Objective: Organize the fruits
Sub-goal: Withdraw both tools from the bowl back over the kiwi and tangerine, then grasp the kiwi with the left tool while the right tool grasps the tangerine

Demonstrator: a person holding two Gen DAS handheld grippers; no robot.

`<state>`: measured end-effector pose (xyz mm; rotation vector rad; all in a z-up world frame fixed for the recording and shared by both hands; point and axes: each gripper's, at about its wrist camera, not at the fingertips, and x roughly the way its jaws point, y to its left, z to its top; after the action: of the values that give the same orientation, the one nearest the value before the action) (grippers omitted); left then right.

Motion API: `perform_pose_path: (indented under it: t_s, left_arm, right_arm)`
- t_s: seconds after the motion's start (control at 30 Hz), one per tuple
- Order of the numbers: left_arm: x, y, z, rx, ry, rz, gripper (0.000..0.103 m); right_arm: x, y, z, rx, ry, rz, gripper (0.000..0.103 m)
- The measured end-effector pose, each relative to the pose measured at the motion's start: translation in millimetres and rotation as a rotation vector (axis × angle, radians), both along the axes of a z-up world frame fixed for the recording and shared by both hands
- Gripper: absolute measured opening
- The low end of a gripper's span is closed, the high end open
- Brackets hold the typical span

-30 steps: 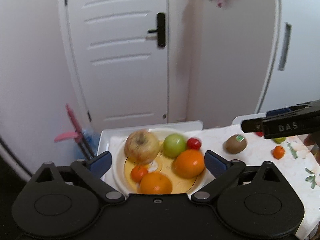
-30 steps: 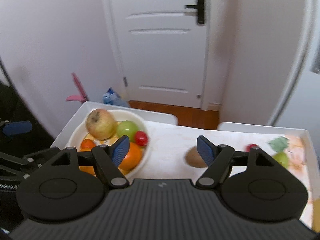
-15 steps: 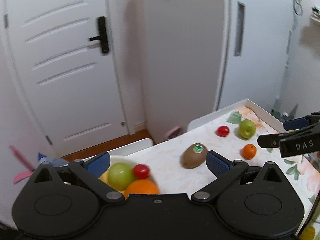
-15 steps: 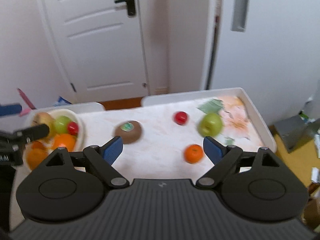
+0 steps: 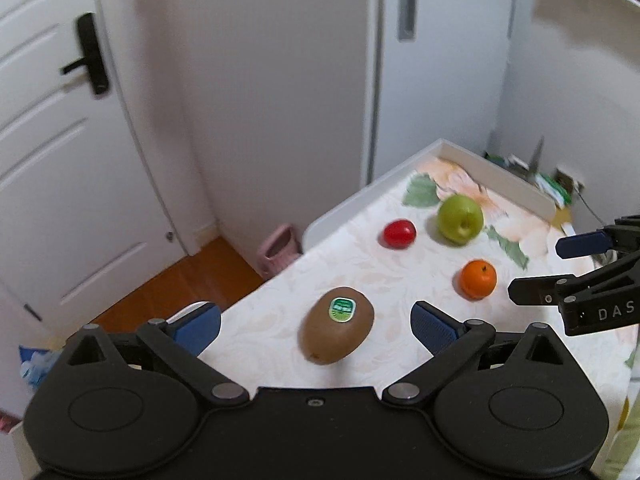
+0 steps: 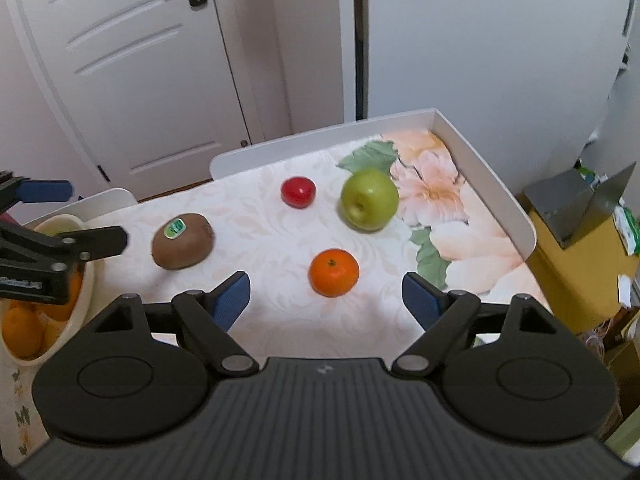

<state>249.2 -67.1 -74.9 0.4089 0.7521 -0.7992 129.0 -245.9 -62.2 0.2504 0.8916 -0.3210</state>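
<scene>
Both views have swung right since a second ago, off the fruit bowl (image 6: 86, 288) at frame left. Left gripper (image 5: 316, 326) is hanging wide open, empty, around the kiwi (image 5: 338, 325), whose long axis is tilting toward upper right. Right gripper (image 6: 326, 294) is gaping empty just below the tangerine (image 6: 334, 267); green apple (image 6: 370, 199) and tomato (image 6: 298, 192) are sitting beyond.

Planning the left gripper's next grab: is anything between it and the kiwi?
Nothing visible. The kiwi lies alone on the flowered tabletop, framed between the open fingers of the left gripper. The mandarin and the right gripper sit off to the right, apart from it.
</scene>
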Motion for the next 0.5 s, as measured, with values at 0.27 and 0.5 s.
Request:
perform_pose_path:
  t_s: [0.27, 0.5]
  left_arm:
    - [16, -29, -37, 0.073, 0.060, -0.098, 0.090]
    - [24, -38, -52, 0.084, 0.073, -0.108, 0.086]
  right_arm:
    - [10, -3, -23, 0.031, 0.030, -0.035, 0.086]
    - [17, -6, -33, 0.047, 0.029, -0.055, 0.081]
